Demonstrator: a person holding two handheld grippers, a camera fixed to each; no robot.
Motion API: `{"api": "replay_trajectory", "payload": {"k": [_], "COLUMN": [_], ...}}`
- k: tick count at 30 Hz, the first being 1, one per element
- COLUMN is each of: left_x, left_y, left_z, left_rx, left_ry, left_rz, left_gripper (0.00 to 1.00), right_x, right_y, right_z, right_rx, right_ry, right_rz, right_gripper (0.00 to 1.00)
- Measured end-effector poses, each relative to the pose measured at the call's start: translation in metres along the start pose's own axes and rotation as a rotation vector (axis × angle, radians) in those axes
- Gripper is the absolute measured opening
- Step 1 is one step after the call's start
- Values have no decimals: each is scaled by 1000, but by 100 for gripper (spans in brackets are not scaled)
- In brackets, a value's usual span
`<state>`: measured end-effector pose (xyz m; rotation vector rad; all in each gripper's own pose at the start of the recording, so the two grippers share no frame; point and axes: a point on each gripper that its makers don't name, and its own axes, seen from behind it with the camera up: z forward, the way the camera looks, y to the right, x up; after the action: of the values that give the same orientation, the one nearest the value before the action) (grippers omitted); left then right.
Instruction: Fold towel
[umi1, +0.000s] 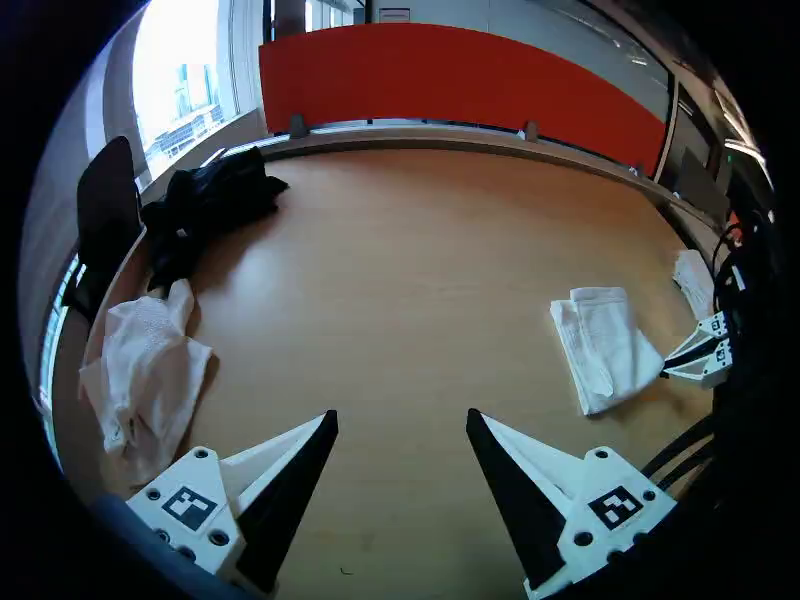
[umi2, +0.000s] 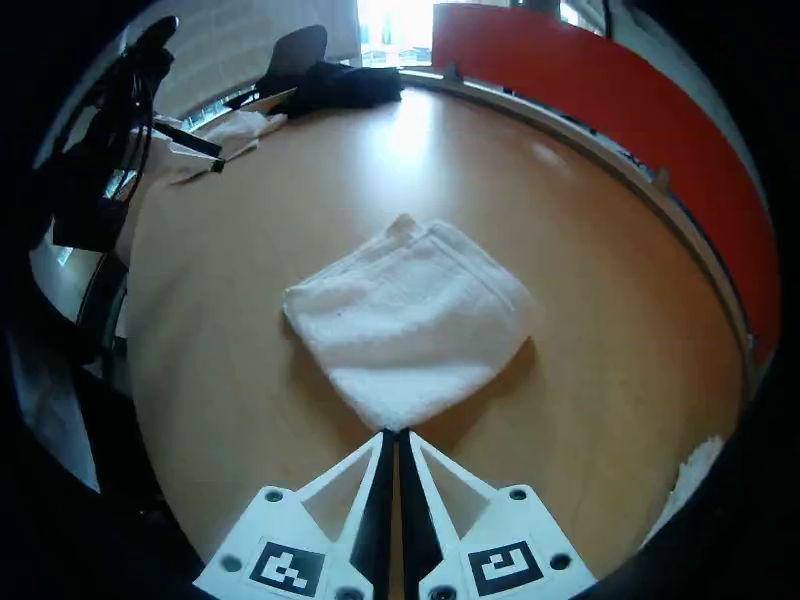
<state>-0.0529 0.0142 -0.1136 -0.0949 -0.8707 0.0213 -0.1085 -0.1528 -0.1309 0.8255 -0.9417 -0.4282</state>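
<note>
One towel (umi2: 410, 320) | right claw (umi2: 398, 437) closed at corner | left claw (umi1: 400, 415) wide

Office, wood desk (umi1: 420, 260) w/ red divider panel (umi1: 450, 80), black chair (umi1: 105, 200), big window (umi1: 180, 80)

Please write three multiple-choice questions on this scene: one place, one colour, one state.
1. Where does the folded white terry towel lie? A) on a chair B) on the wooden table, just ahead of the right gripper C) on the floor
2. Colour of the partition panel behind the table? A) green B) red C) grey
3. The left gripper has its fingers: A) wide open, empty B) shut on the towel C) shut on a cup
Key: 1B, its corner meets the shut fingers; 2B, a red board runs along the far edge; 3A, bare wood shows between them.
</note>
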Motion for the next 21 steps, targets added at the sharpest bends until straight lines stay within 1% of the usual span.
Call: {"api": "replay_trajectory", "payload": {"k": [12, 21], "left_x": [4, 10], "left_y": [2, 1], "left_z": [-2, -5], "left_rx": [-5, -6], "left_ry": [16, 34], "left_rz": [-6, -12], "left_gripper": [96, 95], "right_x": [67, 123], "right_y": [9, 20], "right_z": [-31, -59], "right_rx": [-35, -66], "right_ry": [104, 198], "right_rz": [-73, -131], "right_gripper": [4, 4]}}
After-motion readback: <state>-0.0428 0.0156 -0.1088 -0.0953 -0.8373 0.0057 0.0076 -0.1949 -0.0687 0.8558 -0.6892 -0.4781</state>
